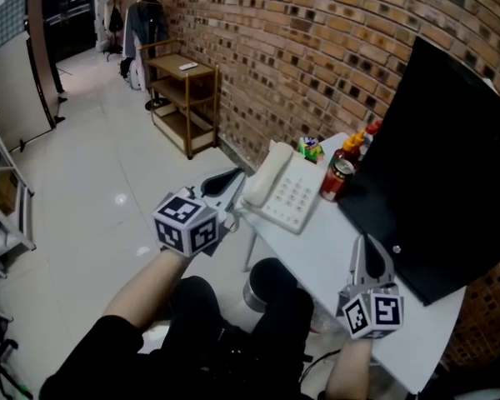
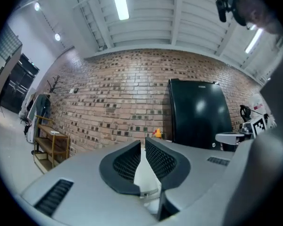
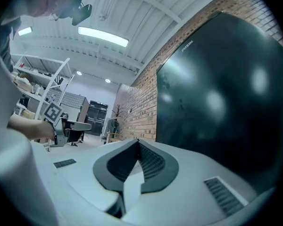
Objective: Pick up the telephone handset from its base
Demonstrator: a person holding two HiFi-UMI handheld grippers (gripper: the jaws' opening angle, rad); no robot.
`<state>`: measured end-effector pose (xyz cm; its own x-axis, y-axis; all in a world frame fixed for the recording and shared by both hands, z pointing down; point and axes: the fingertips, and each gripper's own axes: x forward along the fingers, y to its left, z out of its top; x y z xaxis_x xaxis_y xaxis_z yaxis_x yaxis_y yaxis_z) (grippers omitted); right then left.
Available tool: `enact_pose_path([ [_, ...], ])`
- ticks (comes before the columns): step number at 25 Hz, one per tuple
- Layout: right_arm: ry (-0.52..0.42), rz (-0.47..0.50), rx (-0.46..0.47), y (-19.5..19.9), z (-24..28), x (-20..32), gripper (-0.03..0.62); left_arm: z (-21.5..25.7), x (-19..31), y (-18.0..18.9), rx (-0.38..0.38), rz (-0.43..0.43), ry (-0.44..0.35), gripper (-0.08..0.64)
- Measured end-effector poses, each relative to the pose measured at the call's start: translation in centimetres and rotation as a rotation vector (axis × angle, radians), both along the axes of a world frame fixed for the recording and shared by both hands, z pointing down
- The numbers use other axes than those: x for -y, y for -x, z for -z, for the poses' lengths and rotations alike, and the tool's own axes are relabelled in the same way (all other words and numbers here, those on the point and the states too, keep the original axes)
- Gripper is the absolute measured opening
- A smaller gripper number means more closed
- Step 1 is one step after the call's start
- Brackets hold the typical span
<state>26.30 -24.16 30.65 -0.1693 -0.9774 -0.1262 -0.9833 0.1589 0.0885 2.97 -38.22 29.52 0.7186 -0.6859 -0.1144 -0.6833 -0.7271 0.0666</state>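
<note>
The long white plastic telephone handset (image 1: 265, 173) lies on its white base with grey buttons (image 1: 294, 198). It has not been lifted. The phone sits near the edge of the white surface (image 1: 329, 252), so it is easy to reach from the side.

The left gripper (image 1: 227, 183) is just beside the handset, on the floor side. I cannot tell if it touches it. Its black jaws are pressed together with nothing in them. I think they must open first to fit around the handset.

The right gripper (image 1: 370, 252) is over the surface by the big black flat screen (image 1: 442, 173), well apart from the phone. Its jaws are together and empty too. It looks like it is keeping out of the way.

A red drink can (image 1: 337, 179) stands just beside the base, so a careless bump could knock it over.
</note>
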Motion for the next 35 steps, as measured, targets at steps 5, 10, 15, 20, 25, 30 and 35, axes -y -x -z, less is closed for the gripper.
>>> enact_pose_path([
  [5,0.025,0.039,0.010,1.0,-0.6,1.3,0.009,-0.7,4.7,-3.7,0.123,0.040,0.088,0.032],
  [10,0.045,0.046,0.005,1.3,-1.3,2.2,0.009,-2.5,7.7,-7.1,0.378,0.068,0.147,0.303],
  [15,0.049,0.053,0.006,1.6,-1.6,2.1,0.009,-5.1,10.1,-9.2,0.480,0.057,0.284,0.320],
  [20,0.048,0.065,0.004,1.8,-1.7,1.8,0.009,-7.6,11.2,-7.5,0.633,0.165,0.374,0.331],
  [25,0.041,0.070,0.008,1.8,-1.6,1.6,0.009,-8.5,11.6,-8.3,0.661,0.169,0.409,0.313],
  [30,0.045,0.073,0.006,1.7,-1.6,1.8,0.009,-7.9,12.1,-8.4,0.645,0.189,0.393,0.261],
  [35,0.051,0.049,-0.013,1.7,-1.7,1.6,0.009,-7.1,12.4,-7.4,0.552,0.227,0.392,0.240],
])
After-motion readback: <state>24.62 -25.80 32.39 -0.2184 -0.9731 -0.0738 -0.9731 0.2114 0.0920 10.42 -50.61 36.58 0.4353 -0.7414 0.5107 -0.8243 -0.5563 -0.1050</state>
